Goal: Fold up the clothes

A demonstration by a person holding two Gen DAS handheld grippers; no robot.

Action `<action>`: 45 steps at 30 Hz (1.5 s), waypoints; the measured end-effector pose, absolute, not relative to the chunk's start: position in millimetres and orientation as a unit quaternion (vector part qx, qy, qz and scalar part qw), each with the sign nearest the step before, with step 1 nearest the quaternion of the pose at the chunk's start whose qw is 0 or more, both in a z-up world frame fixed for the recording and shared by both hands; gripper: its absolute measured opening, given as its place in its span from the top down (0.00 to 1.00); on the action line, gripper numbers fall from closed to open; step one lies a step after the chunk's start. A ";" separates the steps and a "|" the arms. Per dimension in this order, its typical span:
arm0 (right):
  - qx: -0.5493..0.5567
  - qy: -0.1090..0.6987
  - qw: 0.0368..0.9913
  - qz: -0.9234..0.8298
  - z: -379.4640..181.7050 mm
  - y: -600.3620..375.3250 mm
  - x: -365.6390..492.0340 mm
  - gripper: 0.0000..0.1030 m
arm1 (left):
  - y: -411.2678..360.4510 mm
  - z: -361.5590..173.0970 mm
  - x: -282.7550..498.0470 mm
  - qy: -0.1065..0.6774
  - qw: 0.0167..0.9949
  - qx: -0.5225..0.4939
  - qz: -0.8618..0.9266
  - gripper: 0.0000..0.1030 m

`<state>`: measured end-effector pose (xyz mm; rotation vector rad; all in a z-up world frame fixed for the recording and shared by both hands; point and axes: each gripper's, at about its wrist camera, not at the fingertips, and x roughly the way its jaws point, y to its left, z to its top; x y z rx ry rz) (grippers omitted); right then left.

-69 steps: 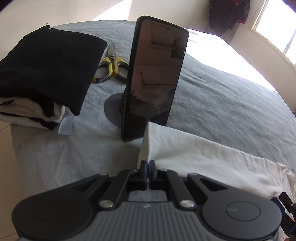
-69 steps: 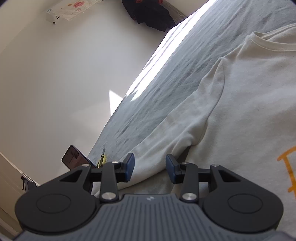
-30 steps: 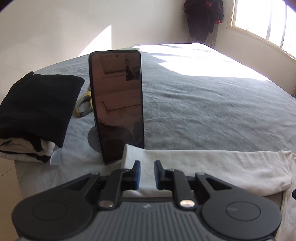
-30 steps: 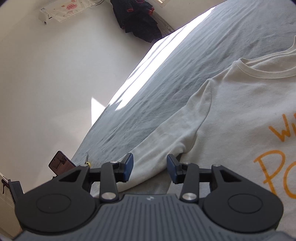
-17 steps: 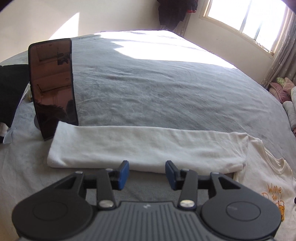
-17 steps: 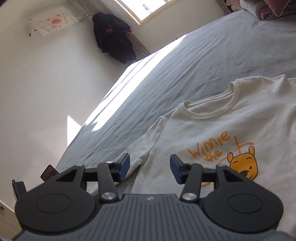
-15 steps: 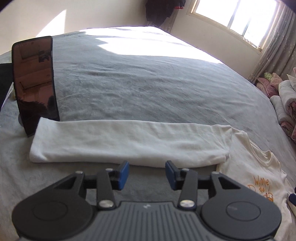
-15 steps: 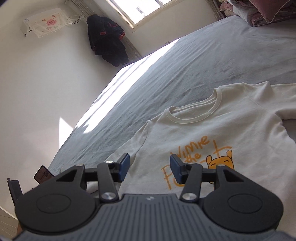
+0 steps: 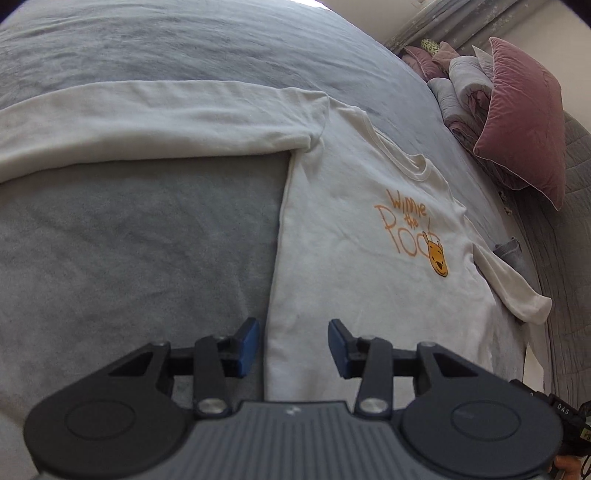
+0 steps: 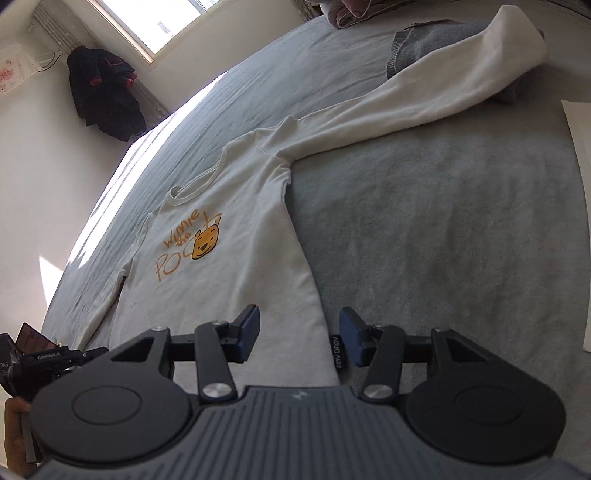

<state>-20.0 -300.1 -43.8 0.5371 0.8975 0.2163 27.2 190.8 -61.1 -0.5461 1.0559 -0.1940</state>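
Left wrist view first: the left gripper [image 9: 293, 345] hangs low over the near hem of a white long-sleeved shirt [image 9: 354, 266], its blue-padded jaws spread wide with nothing between them but the shirt's left side edge below. The shirt lies flat, front up, on a grey bedspread [image 9: 140, 236], with an orange bear print [image 9: 412, 236] on the chest. One sleeve [image 9: 155, 125] runs out straight to the left across the bedspread; the other sleeve [image 9: 513, 288] reaches right, its cuff near the bed's right edge. At far right a mauve velvet pillow [image 9: 524, 122] leans on a heap of folded bedding [image 9: 458, 99]. A small grey cloth [image 9: 509, 254] lies just beyond the right sleeve.

Right wrist view: the right gripper [image 10: 299, 339] hovers over the opposite near corner of the shirt [image 10: 236, 280], jaws likewise wide apart and holding nothing; the shirt's right side edge and a small black side label [image 10: 337, 350] sit between the pads. The bear print [image 10: 190, 247] faces up. A sleeve [image 10: 417, 99] stretches far right, its cuff lying on a grey garment [image 10: 424, 44]. A white sheet [image 10: 581, 199] rests at the right edge. A window [image 10: 173, 22] is lit at the far wall, with dark clothing [image 10: 105, 92] hanging on the wall to its left. At near left the other gripper's camera body [image 10: 33, 365] shows, with a dark phone [image 10: 31, 338] behind it.
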 end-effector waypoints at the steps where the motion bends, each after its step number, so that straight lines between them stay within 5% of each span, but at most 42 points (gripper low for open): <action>1: 0.256 0.429 0.860 0.104 -45.0 -301.4 -26.1 0.49 | 193.7 -61.7 21.8 0.501 0.819 -0.264 -0.093 0.61; 9: 0.255 0.444 0.849 0.130 -55.8 -302.6 -51.1 0.56 | 203.7 -63.4 -40.6 0.535 0.786 -0.277 -0.135 0.61; 13: 0.257 0.450 0.842 0.147 -61.9 -299.0 -57.6 0.70 | 198.8 -69.9 -61.5 0.536 0.773 -0.299 -0.159 0.64; 14: 0.258 0.452 0.840 0.153 -63.3 -297.8 -57.8 0.73 | 197.1 -69.7 -65.4 0.534 0.778 -0.296 -0.151 0.67; 15: 0.261 0.454 0.837 0.161 -64.4 -297.1 -57.3 0.86 | 195.9 -68.8 -69.0 0.530 0.782 -0.294 -0.144 0.88; 16: 0.269 0.454 0.833 0.166 -63.4 -298.4 -57.6 0.92 | 197.0 -64.6 -71.0 0.525 0.784 -0.297 -0.143 0.89; 23: 0.302 0.433 0.831 0.178 -33.2 -314.8 -71.0 0.93 | 201.3 -24.3 -81.1 0.491 0.810 -0.282 -0.151 0.89; 31: 0.177 0.475 0.849 0.149 -65.1 -283.8 -67.9 0.93 | 187.6 -62.2 -72.0 0.542 0.805 -0.203 -0.129 0.85; 37: 0.121 0.465 0.865 0.144 -48.7 -293.7 -67.5 0.60 | 202.6 -37.4 -71.8 0.522 0.835 -0.142 -0.100 0.61; 41: 0.095 0.415 0.894 0.137 -33.9 -285.4 -57.3 0.56 | 186.8 -24.8 -56.7 0.470 0.870 -0.120 -0.092 0.56; 44: 0.088 0.378 0.911 0.143 -30.9 -265.5 -42.1 0.41 | 166.2 -18.6 -46.9 0.432 0.890 -0.104 -0.102 0.50; 45: 0.085 0.369 0.914 0.147 -31.3 -256.8 -36.1 0.38 | 152.3 -18.7 -44.1 0.418 0.896 -0.095 -0.117 0.42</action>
